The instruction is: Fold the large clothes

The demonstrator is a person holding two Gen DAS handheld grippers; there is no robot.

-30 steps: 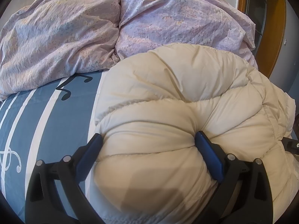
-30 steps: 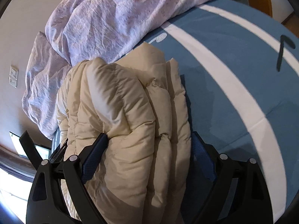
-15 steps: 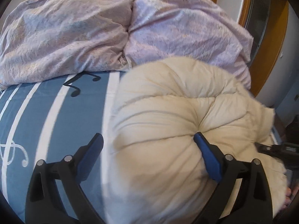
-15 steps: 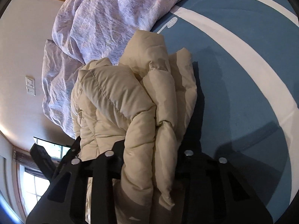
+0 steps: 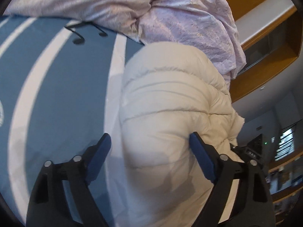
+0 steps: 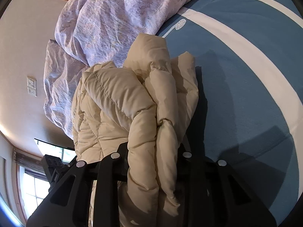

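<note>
1. One cream quilted puffer jacket lies bundled on the bed with the blue white-striped sheet, near the one heap of crumpled lilac bedding at the head end.
2. The right claw is clamped on a thick bunch of the jacket's stacked padded layers; its fingers are buried in the fabric.
3. The left claw has its jaws apart. They have just been closing a little, with a bulge of the jacket between them: the right blue pad touches the fabric, the left blue pad stands clear over the sheet, so nothing is gripped there.
4. By my reckoning the folding is well along: several layers already lie one over another. What seems left is one more turn or a squaring-up, then letting go.
5. Count: one jacket, one bedding heap, two claws, and one pair of black music notes printed on the sheet.
</note>
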